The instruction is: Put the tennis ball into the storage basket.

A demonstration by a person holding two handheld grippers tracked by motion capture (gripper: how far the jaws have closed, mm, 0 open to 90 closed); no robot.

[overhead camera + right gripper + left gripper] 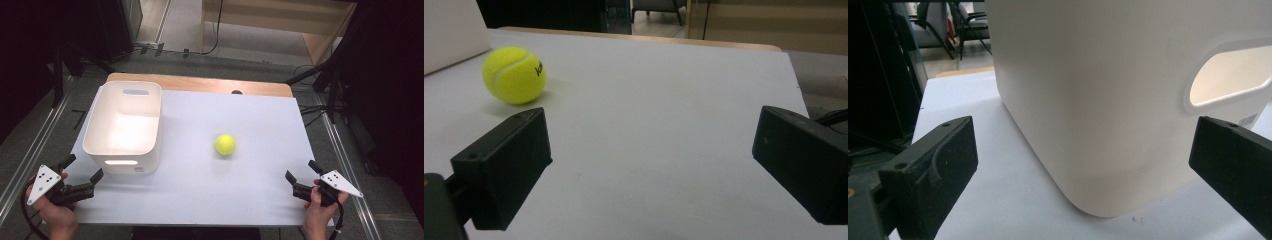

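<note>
Left gripper (84,168), jaws spread, sits at the desk's (250,200) near-left corner, just beside the white bin (125,125). Right gripper (301,173), also spread, holds the near-right corner; tennis ball (225,144) lies mid-desk amid bare surface.

You're in a lab-style recording bay: around the white-topped table (260,125) stand dark stands (330,85), floor cables (217,30) and metal rails (30,145).

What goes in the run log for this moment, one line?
left gripper: open, near white bin | right gripper: open | tennis ball: on table, untouched
</note>
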